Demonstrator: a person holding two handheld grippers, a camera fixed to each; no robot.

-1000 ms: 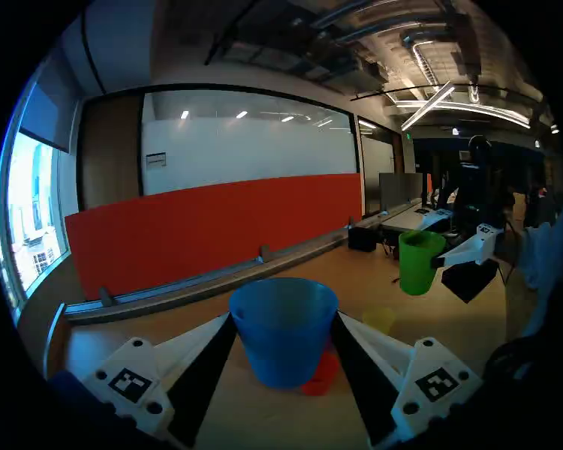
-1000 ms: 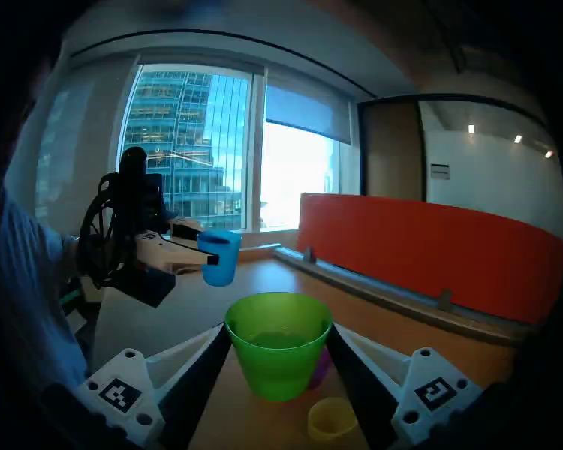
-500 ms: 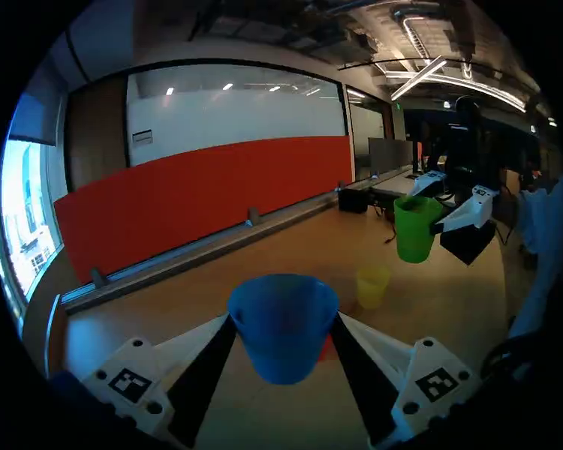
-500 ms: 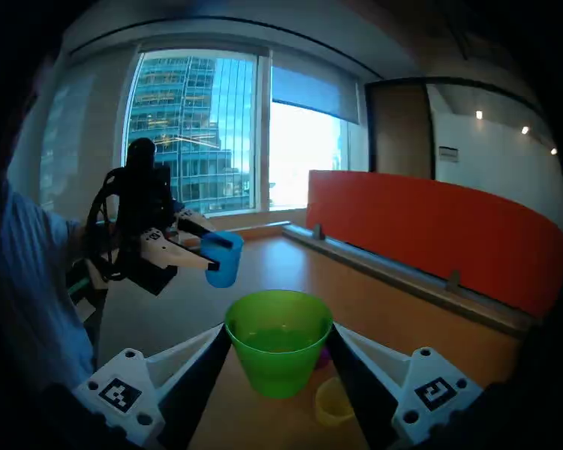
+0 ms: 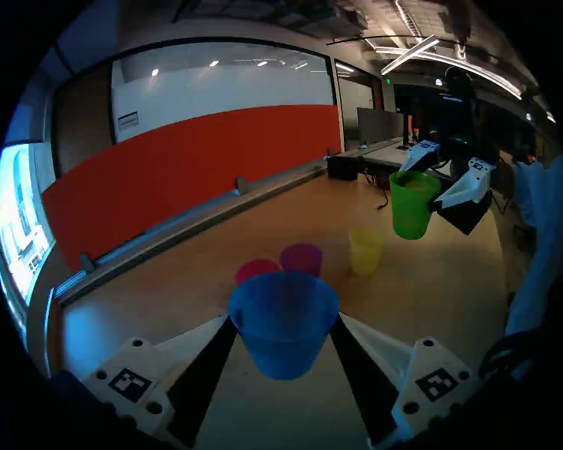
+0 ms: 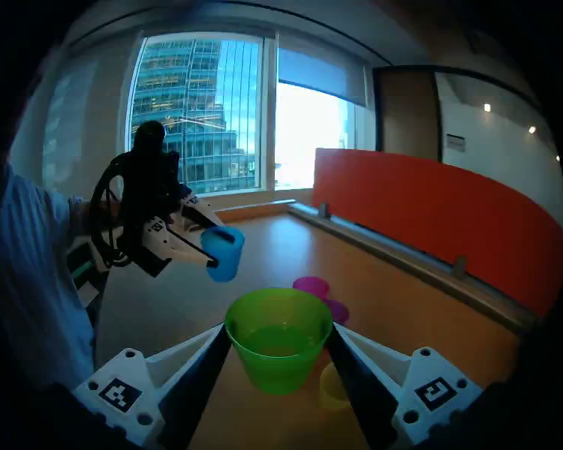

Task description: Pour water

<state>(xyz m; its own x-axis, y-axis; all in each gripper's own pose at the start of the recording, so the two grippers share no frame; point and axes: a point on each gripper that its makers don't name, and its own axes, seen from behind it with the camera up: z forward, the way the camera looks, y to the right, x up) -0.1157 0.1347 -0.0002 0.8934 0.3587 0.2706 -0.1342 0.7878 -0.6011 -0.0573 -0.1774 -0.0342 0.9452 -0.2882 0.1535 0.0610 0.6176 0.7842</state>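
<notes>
Your left gripper [image 5: 283, 324] clamps the blue plastic cup [image 5: 284, 345] upright as receiver, while at two o'clock in the left gripper view your right gripper [image 5: 419, 187] grips the green plastic cup [image 5: 410, 216] level, so its water [image 6: 278, 339] cannot spill before pouring.

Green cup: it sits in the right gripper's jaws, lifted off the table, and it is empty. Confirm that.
Wrong in one respect: the green cup is not empty. The right gripper view shows liquid in its bottom. The rest holds: it sits in the jaws of the right gripper, lifted off the table.
</notes>
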